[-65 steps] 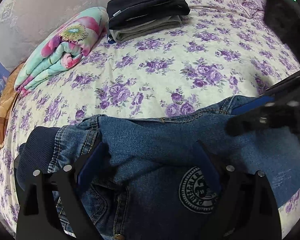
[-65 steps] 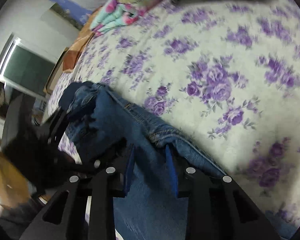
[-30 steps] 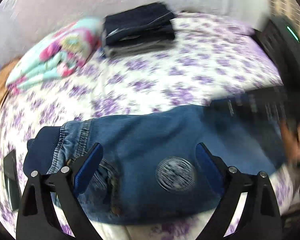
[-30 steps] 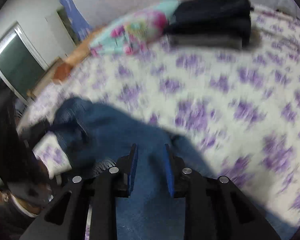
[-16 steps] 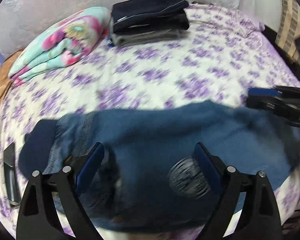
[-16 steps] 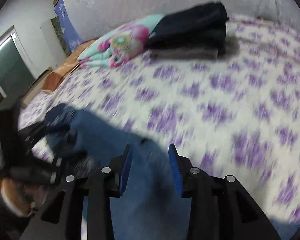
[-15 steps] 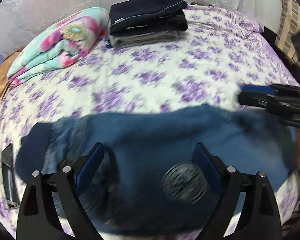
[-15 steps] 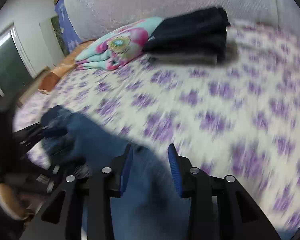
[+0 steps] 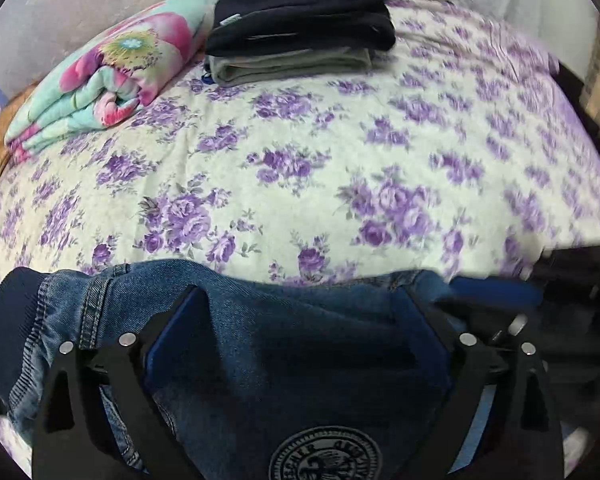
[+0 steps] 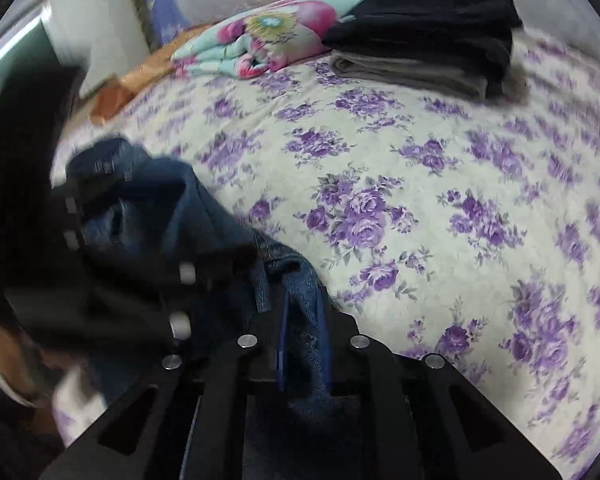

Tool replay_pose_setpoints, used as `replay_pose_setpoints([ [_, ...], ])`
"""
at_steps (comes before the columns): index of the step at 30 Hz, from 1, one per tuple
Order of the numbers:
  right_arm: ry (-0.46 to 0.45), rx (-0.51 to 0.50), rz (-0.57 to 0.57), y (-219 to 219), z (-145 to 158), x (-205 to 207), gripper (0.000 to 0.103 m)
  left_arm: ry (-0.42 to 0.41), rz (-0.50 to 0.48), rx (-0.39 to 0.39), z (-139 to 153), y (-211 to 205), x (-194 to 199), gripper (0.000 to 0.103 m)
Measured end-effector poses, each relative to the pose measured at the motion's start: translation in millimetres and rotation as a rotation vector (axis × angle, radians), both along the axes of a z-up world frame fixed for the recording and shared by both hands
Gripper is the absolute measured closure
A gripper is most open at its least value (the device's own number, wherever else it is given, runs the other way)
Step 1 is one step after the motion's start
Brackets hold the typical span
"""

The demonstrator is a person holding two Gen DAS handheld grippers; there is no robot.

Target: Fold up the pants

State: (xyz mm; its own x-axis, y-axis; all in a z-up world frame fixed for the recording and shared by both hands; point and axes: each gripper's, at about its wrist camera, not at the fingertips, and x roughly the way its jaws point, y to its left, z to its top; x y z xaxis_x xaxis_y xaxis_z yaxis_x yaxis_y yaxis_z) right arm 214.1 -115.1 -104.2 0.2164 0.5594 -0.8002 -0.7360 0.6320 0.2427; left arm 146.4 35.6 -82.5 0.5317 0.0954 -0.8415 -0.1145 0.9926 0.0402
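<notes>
Jeans (image 9: pixel 292 344): heavy, floppy denim; best held at thick seams. Right gripper (image 10: pixel 302 336) pinches hem at 6 o'clock. Left gripper (image 9: pixel 300 320) wide apart, holding nothing.

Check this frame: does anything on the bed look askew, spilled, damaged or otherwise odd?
Nothing stands out. The jeans lie bunched at the near edge of the bed, as expected mid-fold, with the right gripper shut on them. The folded dark clothes and floral blanket sit neatly at the far side.
</notes>
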Motion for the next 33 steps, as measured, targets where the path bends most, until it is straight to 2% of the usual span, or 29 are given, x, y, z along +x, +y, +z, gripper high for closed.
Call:
replay_pose_setpoints([
  [2,0.065,0.049,-0.011,-6,1,10,0.088,-0.008,-0.026,0.013,-3,0,-7,0.01],
  [4,0.079,0.072,-0.022,-8,5,16,0.088,0.01,-0.034,-0.012,-6,5,-12,0.01],
  [8,0.026,0.015,0.01,7,6,11,0.088,0.007,-0.045,-0.024,-10,7,-15,0.01],
  [12,-0.062,-0.104,0.07,26,0,0,0.087,0.006,-0.045,-0.023,-10,7,-16,0.01],
  [13,-0.086,-0.13,0.09,29,-1,-3,0.085,0.005,-0.048,-0.025,-10,7,-17,0.01],
  [16,-0.188,-0.225,0.123,36,-4,-11,0.069,0.003,-0.056,-0.032,-11,8,-20,0.01],
  [19,-0.197,-0.247,0.152,40,-5,-10,0.069,0.001,-0.056,-0.033,-12,8,-21,0.01],
  [23,-0.218,-0.271,0.198,53,-7,-8,0.075,-0.007,-0.05,-0.048,-11,10,-22,0.01],
  [26,-0.138,-0.181,0.154,50,-3,9,0.076,-0.01,-0.043,-0.069,-11,13,-24,0.01],
  [29,0.082,0.012,0.01,25,-9,47,0.076,-0.007,-0.045,-0.059,-12,11,-23,0.009],
  [30,0.108,0.037,-0.06,18,-15,57,0.078,0.0,-0.048,-0.042,-15,9,-21,0.009],
  [31,0.082,0.02,-0.108,15,-19,62,0.078,0.01,-0.051,-0.024,-17,6,-19,0.007],
  [32,0.081,0.006,-0.134,14,-22,66,0.086,0.016,-0.052,-0.008,-19,4,-17,0.006],
  [33,0.114,0.032,-0.161,10,-24,70,0.086,0.026,-0.05,0.002,-19,2,-15,0.005],
])
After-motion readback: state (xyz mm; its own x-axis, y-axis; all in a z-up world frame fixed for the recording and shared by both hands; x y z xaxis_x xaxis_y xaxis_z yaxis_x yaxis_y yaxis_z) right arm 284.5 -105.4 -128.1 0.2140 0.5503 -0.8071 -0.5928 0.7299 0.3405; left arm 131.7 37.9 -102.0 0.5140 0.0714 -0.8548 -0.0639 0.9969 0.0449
